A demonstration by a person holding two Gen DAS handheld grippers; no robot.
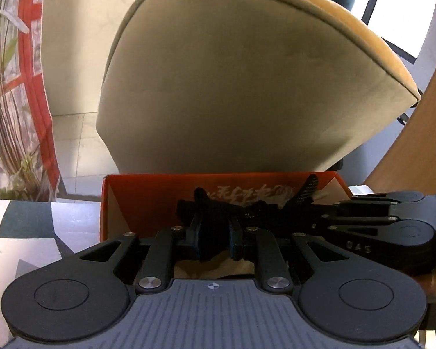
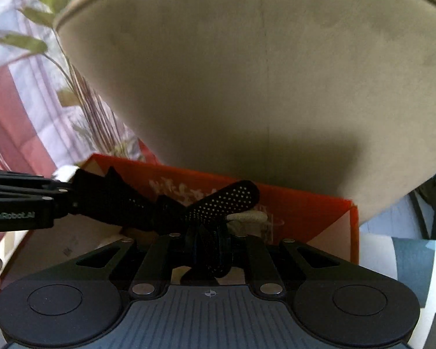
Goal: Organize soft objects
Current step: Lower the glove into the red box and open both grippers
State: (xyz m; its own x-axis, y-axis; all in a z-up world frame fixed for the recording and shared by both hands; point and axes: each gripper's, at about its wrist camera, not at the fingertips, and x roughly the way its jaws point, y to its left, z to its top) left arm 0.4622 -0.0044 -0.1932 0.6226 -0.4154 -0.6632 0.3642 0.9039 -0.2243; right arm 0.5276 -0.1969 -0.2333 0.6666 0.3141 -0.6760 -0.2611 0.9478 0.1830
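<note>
Nearest our lens, the left gripper [image 1: 216,240] pinches one end of a black fabric piece [image 1: 247,208], its jaws narrow with the cloth between the pads. Our right gripper [image 2: 209,250] is clamped tight on the other end, where a black perforated strap [image 2: 228,199] sticks up beside a pale tab. Between the two claws the fabric stretches over the open orange box [image 1: 148,195], which sits on the patterned tablecloth [image 1: 23,232] in front of a beige chair back [image 1: 232,72]. We judge the task well under way: the soft item is gathered and held above the box, not yet released. Lowering it in and letting go remain. Whether other soft things already lie inside we cannot tell, as the box floor is mostly hidden.
</note>
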